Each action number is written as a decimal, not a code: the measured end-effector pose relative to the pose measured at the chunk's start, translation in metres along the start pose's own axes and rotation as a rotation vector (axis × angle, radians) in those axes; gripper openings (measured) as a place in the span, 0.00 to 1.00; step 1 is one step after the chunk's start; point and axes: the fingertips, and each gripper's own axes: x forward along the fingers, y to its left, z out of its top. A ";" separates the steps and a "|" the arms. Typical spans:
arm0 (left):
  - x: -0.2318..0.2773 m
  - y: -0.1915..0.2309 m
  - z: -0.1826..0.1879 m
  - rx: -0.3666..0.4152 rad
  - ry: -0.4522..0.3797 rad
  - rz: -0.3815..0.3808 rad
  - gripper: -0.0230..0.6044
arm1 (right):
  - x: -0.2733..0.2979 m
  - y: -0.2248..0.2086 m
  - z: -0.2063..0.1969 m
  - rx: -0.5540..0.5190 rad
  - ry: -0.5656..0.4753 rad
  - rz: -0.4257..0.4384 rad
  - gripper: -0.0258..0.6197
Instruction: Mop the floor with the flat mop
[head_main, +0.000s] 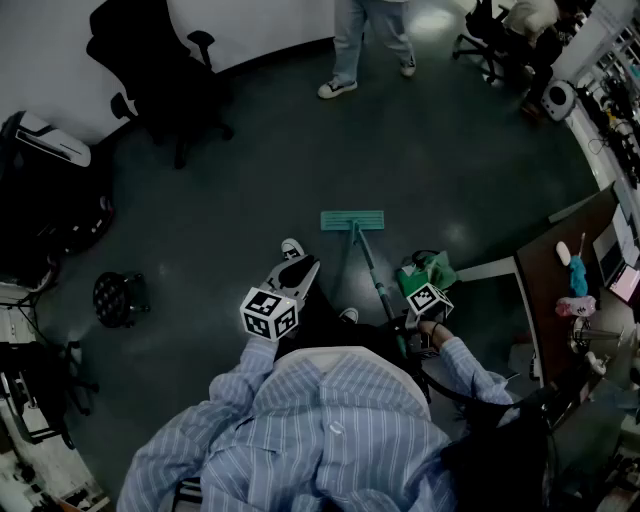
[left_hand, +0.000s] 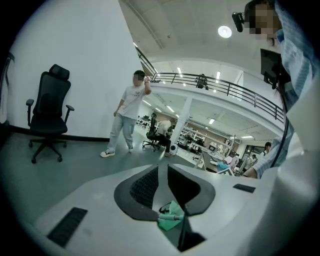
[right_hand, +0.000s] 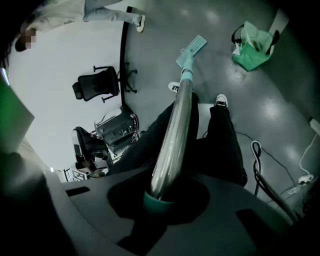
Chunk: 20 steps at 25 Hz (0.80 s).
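The flat mop lies with its teal head (head_main: 352, 221) flat on the dark floor ahead of my feet. Its metal handle (head_main: 372, 275) slants back to my right gripper (head_main: 402, 325). In the right gripper view the handle (right_hand: 175, 130) runs straight out from between the jaws, and the right gripper (right_hand: 162, 197) is shut on it just above a teal collar. The mop head (right_hand: 191, 50) is small and far off. My left gripper (head_main: 298, 262) hangs to the left of the handle, apart from it. Seen in its own view, the left gripper (left_hand: 163, 172) is open by a narrow gap with nothing in it.
A green bag (head_main: 425, 270) sits on the floor right of the handle. A black office chair (head_main: 160, 70) stands at the back left, and a person (head_main: 365, 50) stands beyond the mop. A desk (head_main: 560, 290) with clutter is at the right; cables (right_hand: 257, 160) lie near my feet.
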 end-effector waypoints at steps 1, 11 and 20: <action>0.000 0.001 0.000 0.002 0.002 0.000 0.13 | 0.001 -0.001 0.003 -0.002 0.002 0.010 0.11; 0.007 -0.003 -0.002 0.008 0.007 -0.002 0.13 | -0.003 -0.002 0.003 0.001 -0.002 0.014 0.10; 0.010 -0.007 -0.002 0.024 0.020 -0.009 0.13 | -0.006 -0.014 0.013 0.026 -0.026 0.006 0.10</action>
